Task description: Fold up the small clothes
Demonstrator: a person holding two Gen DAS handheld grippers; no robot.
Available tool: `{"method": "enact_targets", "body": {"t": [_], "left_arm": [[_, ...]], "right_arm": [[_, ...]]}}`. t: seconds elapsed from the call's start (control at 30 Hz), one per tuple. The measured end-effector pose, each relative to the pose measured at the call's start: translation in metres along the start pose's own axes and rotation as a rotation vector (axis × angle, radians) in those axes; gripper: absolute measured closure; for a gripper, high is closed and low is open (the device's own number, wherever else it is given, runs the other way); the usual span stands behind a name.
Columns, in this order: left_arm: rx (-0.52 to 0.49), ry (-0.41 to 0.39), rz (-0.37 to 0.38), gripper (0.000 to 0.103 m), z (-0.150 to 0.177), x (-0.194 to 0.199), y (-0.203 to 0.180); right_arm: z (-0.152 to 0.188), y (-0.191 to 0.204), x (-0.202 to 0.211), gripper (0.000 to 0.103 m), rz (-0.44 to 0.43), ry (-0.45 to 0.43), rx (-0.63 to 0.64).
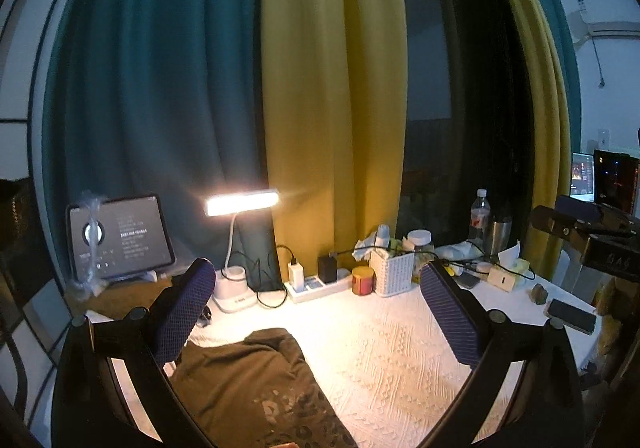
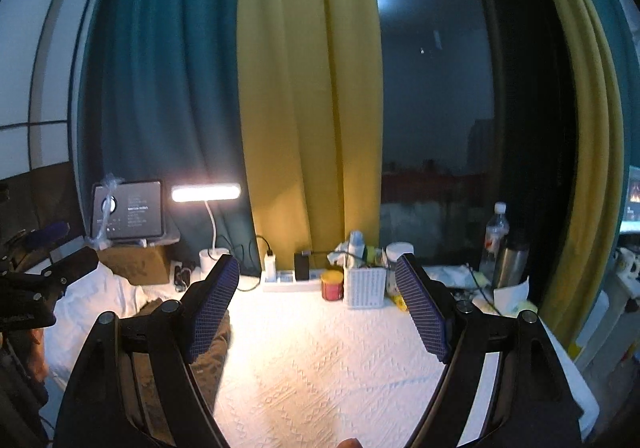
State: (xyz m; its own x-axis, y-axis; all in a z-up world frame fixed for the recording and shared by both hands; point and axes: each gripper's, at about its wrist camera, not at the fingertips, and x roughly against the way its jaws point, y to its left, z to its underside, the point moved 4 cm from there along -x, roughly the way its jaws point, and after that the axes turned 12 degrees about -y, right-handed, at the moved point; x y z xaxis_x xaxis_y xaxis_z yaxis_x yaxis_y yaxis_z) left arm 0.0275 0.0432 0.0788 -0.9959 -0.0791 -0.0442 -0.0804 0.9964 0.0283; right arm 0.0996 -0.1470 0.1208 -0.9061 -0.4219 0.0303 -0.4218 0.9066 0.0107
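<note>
Left gripper (image 1: 316, 312): held wide apart, nothing clamped.
Right gripper (image 2: 318, 310): held wide apart, nothing clamped.
Shirt (image 1: 248, 380): laid on the tablecloth (image 1: 400, 360).

Lit desk lamp (image 1: 242, 202), tablet (image 1: 120, 236), curtains (image 1: 332, 88)

White textured tablecloth (image 1: 384, 360) bears olive garment (image 1: 248, 380); lamp (image 1: 236, 288), power strip (image 1: 320, 286) behind
</note>
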Motion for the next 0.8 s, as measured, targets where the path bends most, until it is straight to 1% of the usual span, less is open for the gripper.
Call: {"method": "enact_targets", "body": {"t": [0.07,0.13,0.23,0.53,0.67,0.8], "left_arm": [[-0.016,-0.031,-0.002,0.002,-0.005,0.007,0.001],[-0.008,-0.038,-0.017,0.002,-0.009,0.011,0.005],[0.027,-0.039,-0.009,0.002,-0.015,0.018,0.013],[0.056,-0.079,-0.042,0.002,-0.031,0.043,0.026],[0.068,-0.121,-0.052,0.002,-0.037,0.056,0.03],[0.073,-0.138,-0.07,0.002,-0.039,0.064,0.033]], "right_arm": [[-0.007,0.004,0.007,0.02,-0.009,-0.021,-0.002],[-0.015,0.008,0.016,0.02,-0.018,-0.048,0.0],[-0.025,0.014,0.027,0.02,-0.031,-0.071,0.006],[-0.054,0.027,0.058,0.02,-0.066,-0.148,0.019],[-0.06,0.034,0.066,0.02,-0.084,-0.171,0.031],[-0.061,0.036,0.069,0.02,-0.089,-0.183,0.042]]}}
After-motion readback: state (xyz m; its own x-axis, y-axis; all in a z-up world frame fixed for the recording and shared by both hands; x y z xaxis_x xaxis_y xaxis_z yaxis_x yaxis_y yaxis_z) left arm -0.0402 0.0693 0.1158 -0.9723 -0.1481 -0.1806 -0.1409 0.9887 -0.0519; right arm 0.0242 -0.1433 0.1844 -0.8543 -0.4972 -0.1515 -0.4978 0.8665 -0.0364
